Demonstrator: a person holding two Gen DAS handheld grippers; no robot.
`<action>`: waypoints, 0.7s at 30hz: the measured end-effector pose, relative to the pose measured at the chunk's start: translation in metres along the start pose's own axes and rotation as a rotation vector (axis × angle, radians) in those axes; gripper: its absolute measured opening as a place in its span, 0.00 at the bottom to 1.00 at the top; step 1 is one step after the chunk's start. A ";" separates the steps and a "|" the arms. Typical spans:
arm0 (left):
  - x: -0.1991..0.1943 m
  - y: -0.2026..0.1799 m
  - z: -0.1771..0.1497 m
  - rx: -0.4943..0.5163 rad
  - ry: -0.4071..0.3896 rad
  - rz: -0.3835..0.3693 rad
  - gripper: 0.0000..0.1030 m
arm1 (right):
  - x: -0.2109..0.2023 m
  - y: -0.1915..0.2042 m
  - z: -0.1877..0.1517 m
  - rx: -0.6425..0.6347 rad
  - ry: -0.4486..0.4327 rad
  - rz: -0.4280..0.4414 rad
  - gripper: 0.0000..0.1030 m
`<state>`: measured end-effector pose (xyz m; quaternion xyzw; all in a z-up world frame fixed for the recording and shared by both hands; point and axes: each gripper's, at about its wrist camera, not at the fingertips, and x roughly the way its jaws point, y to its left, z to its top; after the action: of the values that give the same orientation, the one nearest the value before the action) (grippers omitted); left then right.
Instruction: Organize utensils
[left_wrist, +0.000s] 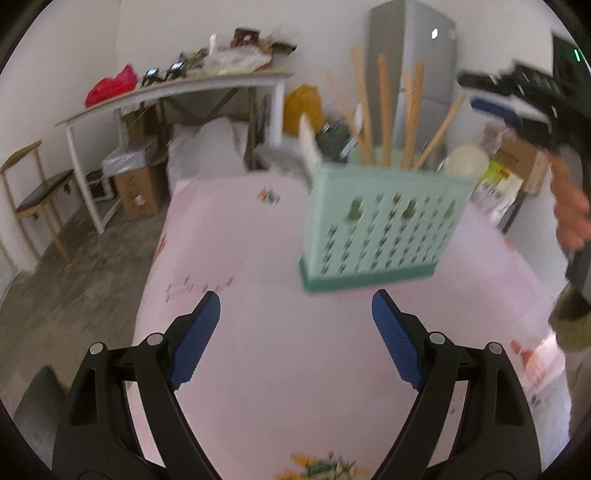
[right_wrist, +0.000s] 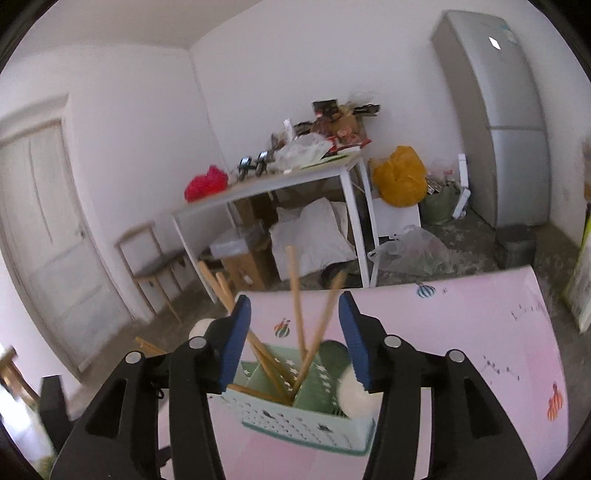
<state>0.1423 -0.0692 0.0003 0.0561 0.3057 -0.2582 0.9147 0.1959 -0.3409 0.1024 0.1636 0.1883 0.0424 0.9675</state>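
Pink-clothed bench (left_wrist: 258, 332) carries your mint holder (left_wrist: 380, 225) of wooden utensils (right_wrist: 295, 295): light, stiff, probably slippery; pinch mid-handle. Left tool (left_wrist: 295, 332) spread, empty; right tool (right_wrist: 293, 347) parted around the handles.

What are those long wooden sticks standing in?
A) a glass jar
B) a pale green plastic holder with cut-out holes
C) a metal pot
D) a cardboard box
B: the wooden sticks stand up out of the pale green holder, whose front is perforated, on the pink table.

Motion-blurred mint utensil holder (left_wrist: 380, 225), its wooden sticks' (left_wrist: 384, 110) lower ends hidden inside.
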 end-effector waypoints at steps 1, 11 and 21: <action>0.002 -0.001 0.004 0.005 -0.020 -0.022 0.78 | -0.007 -0.009 -0.003 0.031 -0.002 0.008 0.48; 0.051 -0.012 0.034 0.048 -0.053 -0.193 0.71 | 0.005 -0.062 -0.068 0.201 0.177 0.131 0.49; 0.077 -0.022 0.046 0.023 -0.025 -0.230 0.66 | 0.047 -0.068 -0.080 0.230 0.213 0.223 0.56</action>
<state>0.2073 -0.1340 -0.0068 0.0277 0.2956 -0.3655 0.8822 0.2103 -0.3744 -0.0062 0.2874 0.2739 0.1447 0.9063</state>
